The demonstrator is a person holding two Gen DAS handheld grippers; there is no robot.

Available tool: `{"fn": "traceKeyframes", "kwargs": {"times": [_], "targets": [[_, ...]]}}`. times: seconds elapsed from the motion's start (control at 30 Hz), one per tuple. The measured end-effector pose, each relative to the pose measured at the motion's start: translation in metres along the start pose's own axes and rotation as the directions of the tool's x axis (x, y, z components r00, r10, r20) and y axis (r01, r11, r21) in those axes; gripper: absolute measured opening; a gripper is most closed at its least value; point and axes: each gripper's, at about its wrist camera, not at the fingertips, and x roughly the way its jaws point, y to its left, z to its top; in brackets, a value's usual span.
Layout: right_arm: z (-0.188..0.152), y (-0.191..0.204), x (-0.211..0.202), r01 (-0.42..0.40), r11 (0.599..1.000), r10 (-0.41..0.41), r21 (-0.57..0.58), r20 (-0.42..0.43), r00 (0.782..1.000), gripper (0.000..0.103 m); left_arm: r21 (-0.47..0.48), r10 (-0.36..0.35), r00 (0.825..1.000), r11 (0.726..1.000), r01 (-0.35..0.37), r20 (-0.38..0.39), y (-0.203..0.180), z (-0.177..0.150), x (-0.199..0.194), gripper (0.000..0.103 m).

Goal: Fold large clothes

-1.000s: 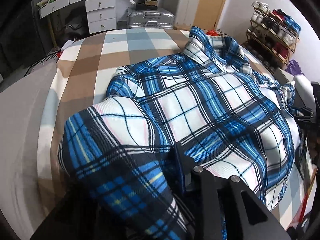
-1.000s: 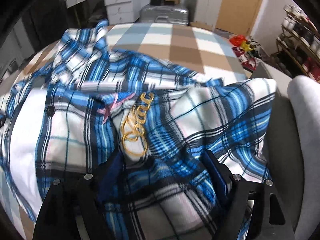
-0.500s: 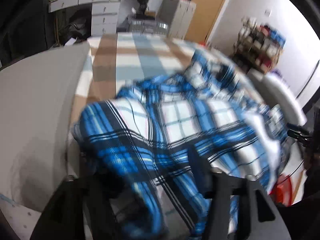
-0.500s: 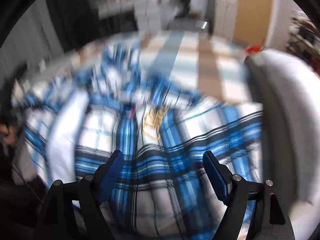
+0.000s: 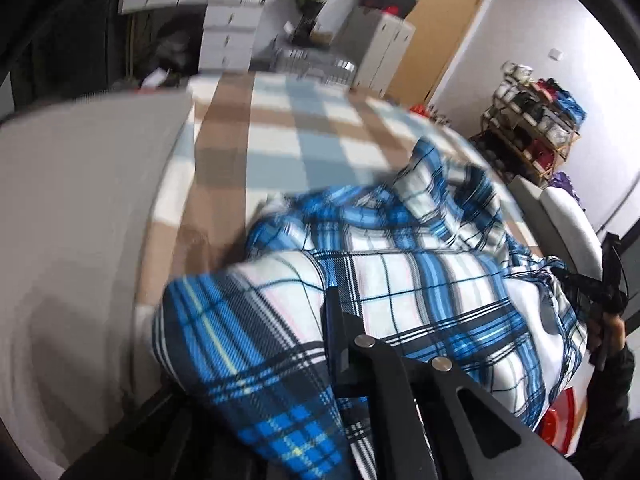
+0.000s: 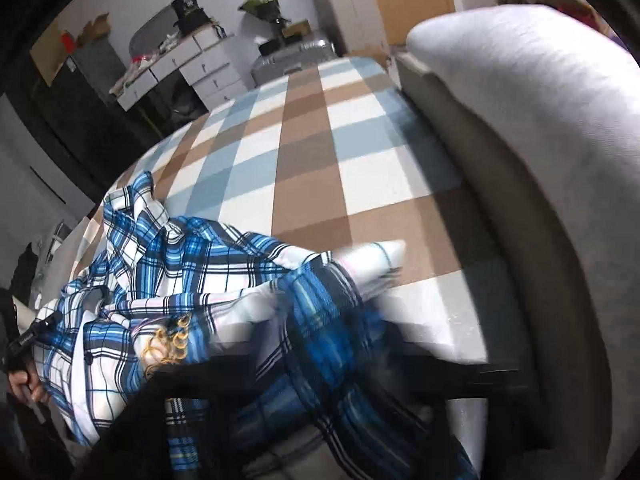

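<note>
A blue, white and black plaid shirt (image 5: 420, 280) lies rumpled on the checked bed cover (image 5: 280, 140). My left gripper (image 5: 326, 316) is shut on a fold of its near edge. One dark finger (image 5: 334, 332) shows and cloth drapes over the other. In the right wrist view the plaid shirt (image 6: 168, 272) spreads to the left, with a gold ring print (image 6: 168, 344). My right gripper (image 6: 320, 352) is blurred and shut on a bunched strip of the shirt. Each view shows the other gripper in a hand at its edge (image 5: 596, 292) (image 6: 24, 340).
Grey padded bolsters border the cover on both sides (image 5: 80, 220) (image 6: 540, 160). Past the far end stand white drawers (image 5: 228, 36), a silver suitcase (image 5: 316, 64), a pale cabinet (image 5: 380, 44) and a shoe rack (image 5: 536, 120). Bare checked cover (image 6: 320, 140) lies beyond the shirt.
Both grippers stood open around the shirt's near edge half a second ago and have now shut on it. Both hands have shifted and rolled, and the shirt is drawn up into folds.
</note>
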Motion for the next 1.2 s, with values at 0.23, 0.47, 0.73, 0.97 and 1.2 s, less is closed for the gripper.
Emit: {"fn": "traceKeyframes", "kwargs": {"times": [0.23,0.47,0.73,0.97,1.2], "targets": [[0.007,0.009,-0.084,-0.131,0.991,0.121,-0.002,0.391,0.912,0.005,0.053,-0.068,0.984,0.997,0.060,0.166,-0.009,0.029,-0.046,0.000],[0.016,0.010,-0.004,0.334,0.935,-0.351,0.121,0.175,0.920,0.009,-0.022,0.074,0.997,0.997,-0.074,0.030,0.011,0.039,0.035,0.000],[-0.007,0.025,-0.045,0.327,0.944,-0.314,-0.031,0.212,0.926,0.077,-0.029,0.125,0.992,0.992,-0.125,0.008,0.021,0.007,0.011,0.057],[-0.043,0.025,-0.070,0.237,0.971,-0.239,0.028,0.163,0.957,0.077,0.011,-0.084,0.992,0.996,0.083,0.095,-0.032,0.001,-0.035,0.057],[-0.069,0.047,-0.068,0.186,0.982,-0.189,0.037,0.190,0.963,0.077,0.170,-0.350,0.930,0.915,0.366,-0.115,-0.154,-0.002,0.022,0.057]]}}
